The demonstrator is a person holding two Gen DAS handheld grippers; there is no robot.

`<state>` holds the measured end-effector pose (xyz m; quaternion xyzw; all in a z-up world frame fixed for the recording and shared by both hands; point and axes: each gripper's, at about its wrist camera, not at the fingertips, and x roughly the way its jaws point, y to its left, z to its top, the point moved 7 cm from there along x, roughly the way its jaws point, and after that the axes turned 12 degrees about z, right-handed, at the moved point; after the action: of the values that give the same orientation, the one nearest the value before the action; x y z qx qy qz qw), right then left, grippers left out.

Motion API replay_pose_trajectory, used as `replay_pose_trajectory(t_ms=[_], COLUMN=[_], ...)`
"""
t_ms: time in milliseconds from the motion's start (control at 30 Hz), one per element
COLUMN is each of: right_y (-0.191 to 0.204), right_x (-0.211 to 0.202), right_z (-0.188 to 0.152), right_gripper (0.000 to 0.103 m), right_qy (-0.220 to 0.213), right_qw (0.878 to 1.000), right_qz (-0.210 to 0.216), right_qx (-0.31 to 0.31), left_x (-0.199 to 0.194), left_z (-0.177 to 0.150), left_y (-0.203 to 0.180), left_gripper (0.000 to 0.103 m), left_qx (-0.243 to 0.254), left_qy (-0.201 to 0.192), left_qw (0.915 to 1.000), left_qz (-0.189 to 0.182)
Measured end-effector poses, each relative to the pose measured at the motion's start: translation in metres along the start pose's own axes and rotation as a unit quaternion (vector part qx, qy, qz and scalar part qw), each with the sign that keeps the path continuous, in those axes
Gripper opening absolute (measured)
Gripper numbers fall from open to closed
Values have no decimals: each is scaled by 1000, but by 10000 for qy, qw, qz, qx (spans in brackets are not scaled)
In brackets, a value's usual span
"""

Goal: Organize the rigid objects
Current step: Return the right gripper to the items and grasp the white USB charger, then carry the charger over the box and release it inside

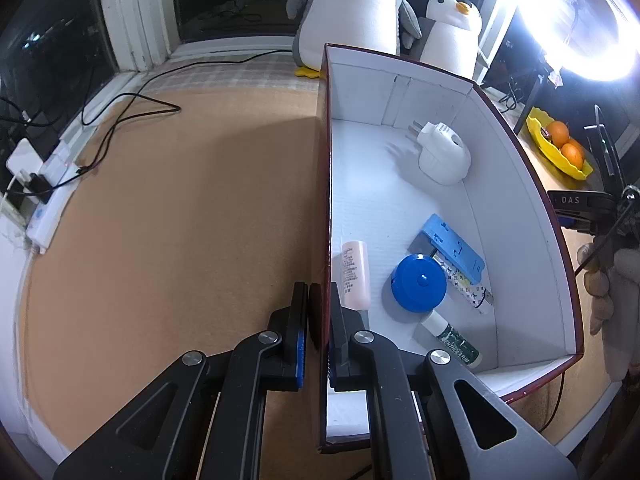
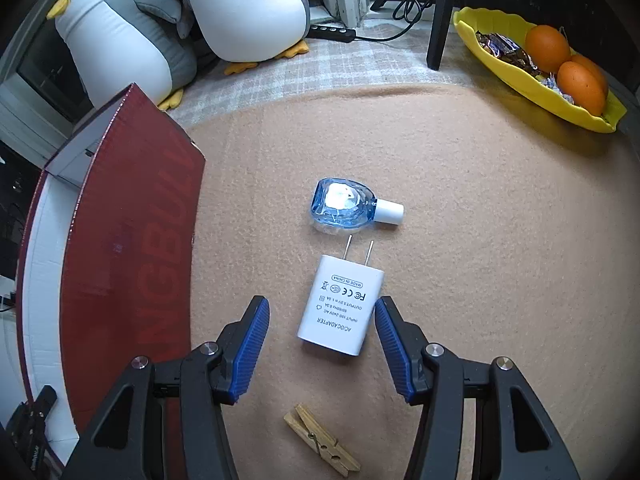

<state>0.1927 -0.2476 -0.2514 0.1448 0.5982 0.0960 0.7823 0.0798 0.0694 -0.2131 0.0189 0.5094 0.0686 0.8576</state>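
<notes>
My left gripper [image 1: 319, 312] is shut on the left wall [image 1: 325, 184] of a red box with a white inside. In the box lie a white plug device [image 1: 442, 154], a blue bracket [image 1: 454, 249], a blue round tape measure [image 1: 418, 283], a pink tube [image 1: 354, 274], a patterned tube [image 1: 466, 286] and a green lip balm [image 1: 454, 340]. My right gripper [image 2: 320, 332] is open around a white AC adapter [image 2: 340, 304] lying on the tan mat. A blue bottle [image 2: 348, 205] lies just beyond it. A wooden clothespin [image 2: 322, 444] lies near me.
The red box's outer wall [image 2: 120, 248] stands left of the right gripper. Two plush penguins [image 2: 224, 8] sit at the back. A yellow bowl with oranges [image 2: 560, 64] is at the back right. A power strip and cables [image 1: 48, 188] lie left of the mat.
</notes>
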Motion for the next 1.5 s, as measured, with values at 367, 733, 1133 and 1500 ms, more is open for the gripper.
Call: replay_pose_trajectory(t_ms=[367,733,1133,1500], right_y=[-8,-15,-16,-11], right_x=[11,13,4,-34], right_z=[1,0,-10,-26], right_gripper=[51,32,32,32], right_qy=[165,124,-26,-382], right_qw=[9997,9993,9991,9986], right_qz=[-118,-350,-300,-82], right_qx=[95,-106,-302,-361], left_x=[0,0,3,3], left_z=[0,0,-4,-5], left_y=[0,0,-1,-1], left_gripper=[6,6,6,6], left_qx=[31,0,-30,-36], left_qy=[-7,-20,40,40], left_qw=[10000,10000,9999,9998], left_qz=[6,31,90,167])
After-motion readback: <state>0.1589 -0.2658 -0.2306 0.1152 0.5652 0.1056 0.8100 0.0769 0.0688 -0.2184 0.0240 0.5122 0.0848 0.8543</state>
